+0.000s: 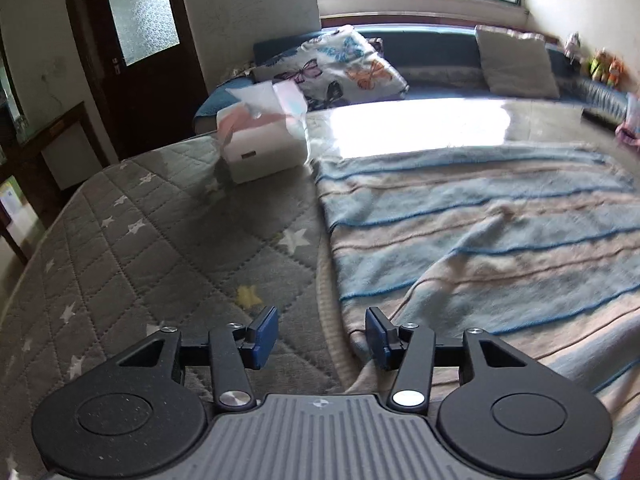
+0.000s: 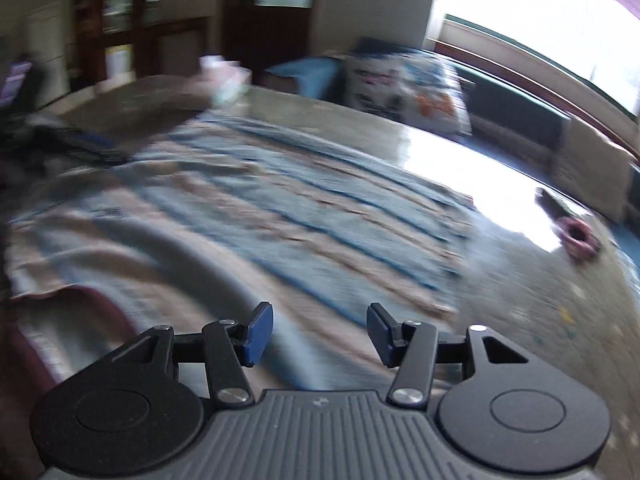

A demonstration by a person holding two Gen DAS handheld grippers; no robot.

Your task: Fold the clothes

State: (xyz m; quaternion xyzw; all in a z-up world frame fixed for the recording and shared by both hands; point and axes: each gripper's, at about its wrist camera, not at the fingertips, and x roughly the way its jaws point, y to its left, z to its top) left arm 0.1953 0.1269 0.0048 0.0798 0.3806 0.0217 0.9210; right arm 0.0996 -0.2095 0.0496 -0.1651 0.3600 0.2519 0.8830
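Note:
A fuzzy garment with light blue and beige stripes [image 1: 480,232] lies spread flat on a grey quilted, star-patterned table cover [image 1: 152,240]. My left gripper [image 1: 322,338] is open and empty, hovering over the garment's near left edge. In the blurred right wrist view the same striped garment [image 2: 280,208] fills the middle. My right gripper [image 2: 320,334] is open and empty above its near part. The left gripper shows dimly at the far left of the right wrist view [image 2: 80,140].
A white tissue box [image 1: 264,144] stands on the cover beyond the garment's left corner. A pink ring-shaped object [image 2: 578,240] and a dark flat object [image 2: 554,202] lie at the right. A blue sofa with a butterfly pillow [image 1: 336,68] runs behind, under a window.

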